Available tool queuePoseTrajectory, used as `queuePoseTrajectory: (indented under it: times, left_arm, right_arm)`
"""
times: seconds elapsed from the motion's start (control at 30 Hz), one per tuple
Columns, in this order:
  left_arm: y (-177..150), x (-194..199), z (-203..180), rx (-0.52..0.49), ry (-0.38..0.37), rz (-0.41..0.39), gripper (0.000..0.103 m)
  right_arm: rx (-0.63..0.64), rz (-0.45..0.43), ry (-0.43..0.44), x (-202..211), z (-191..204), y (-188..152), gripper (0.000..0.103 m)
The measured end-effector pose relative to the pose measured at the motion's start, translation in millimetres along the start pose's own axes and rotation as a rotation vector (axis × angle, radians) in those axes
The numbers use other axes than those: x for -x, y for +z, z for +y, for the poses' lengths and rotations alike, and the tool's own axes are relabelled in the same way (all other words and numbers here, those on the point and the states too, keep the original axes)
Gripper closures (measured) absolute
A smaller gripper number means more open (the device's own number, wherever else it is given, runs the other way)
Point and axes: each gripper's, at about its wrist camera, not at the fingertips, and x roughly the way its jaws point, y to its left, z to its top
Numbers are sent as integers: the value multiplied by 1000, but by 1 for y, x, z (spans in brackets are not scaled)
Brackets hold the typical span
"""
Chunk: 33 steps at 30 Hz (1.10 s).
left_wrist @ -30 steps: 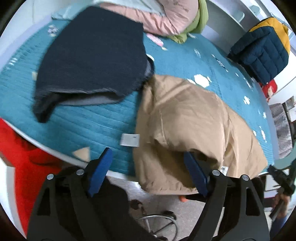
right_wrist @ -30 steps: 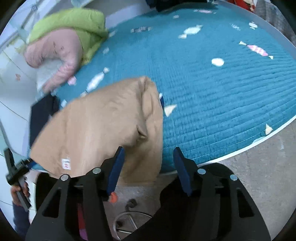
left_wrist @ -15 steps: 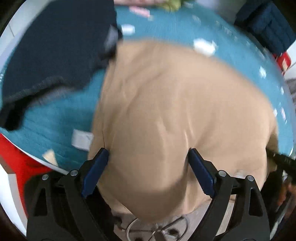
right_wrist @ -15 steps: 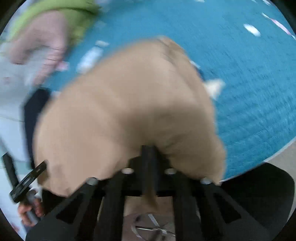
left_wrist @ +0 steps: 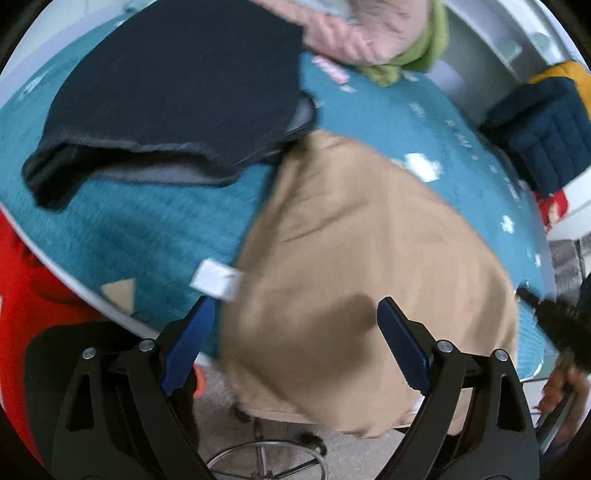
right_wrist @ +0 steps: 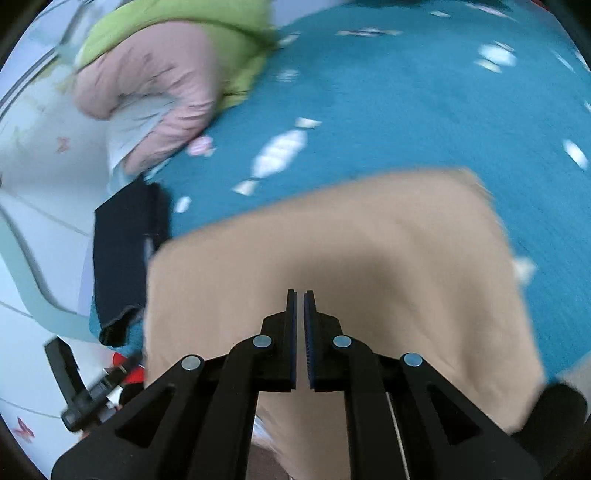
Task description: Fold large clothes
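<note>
Since the earlier frames the right claw [right_wrist: 299, 325] has gone from parted to clenched, and the tan garment [left_wrist: 362, 280] now spreads wider across both views. Landmark: the teal quilted worktop cover [left_wrist: 140, 225], over whose near edge the tan garment drapes. Left wrist view alone shows a dark navy garment [left_wrist: 177, 88] lying on the cover beyond the tan one and touching its far corner, a navy-and-yellow quilted jacket [left_wrist: 543, 133] off the cover's far right side, and a white label [left_wrist: 216, 278] at the tan garment's left edge. Right wrist view alone shows a pink padded garment [right_wrist: 159, 96] against a green one [right_wrist: 207, 33] at the cover's far left. Left claw [left_wrist: 295, 343] stands released, jaws wide, with the tan cloth lying between and beneath them; its pads press nothing. Right claw's pads nearly meet above the tan cloth; whether they pinch a fold cannot be told.
</note>
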Motion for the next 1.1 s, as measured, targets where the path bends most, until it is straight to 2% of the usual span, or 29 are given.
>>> queuePoseTrajectory:
  times: [0.1, 0.23, 0.3, 0.47, 0.57, 0.67, 0.77, 0.9, 1.0, 1.1]
  left_arm:
    - [-3, -5, 21, 32, 55, 23, 13]
    - [-15, -9, 32, 66, 26, 58, 13]
    - [-19, -12, 33, 62, 7, 79, 13]
    - [-23, -20, 44, 107, -33, 116, 13]
    - [-26, -29, 51, 147, -56, 131, 13]
    - [-28, -36, 49, 156, -59, 145, 12]
    - [-30, -40, 46, 152, -43, 157, 11]
    - [-28, -39, 40, 129, -14, 142, 11]
    - [-33, -42, 42, 155, -17, 142, 11]
    - [-38, -46, 44, 159, -31, 162, 11]
  right_arm:
    - [-10, 52, 11, -45, 20, 24, 100]
    - [13, 120, -111, -95, 17, 30, 102]
    - [-8, 174, -120, -118, 0, 24, 103]
    - [41, 136, -104, -84, 7, 0, 103]
    - [56, 137, -94, -58, 6, -49, 101]
    - [15, 148, -82, -62, -9, -90, 103]
    - [4, 115, -52, -64, -20, -100, 103]
    - [11, 120, -36, -47, -6, -114, 100]
    - [13, 126, -37, -55, -13, -138, 103]
    - [11, 103, 0, -58, -18, -140, 103]
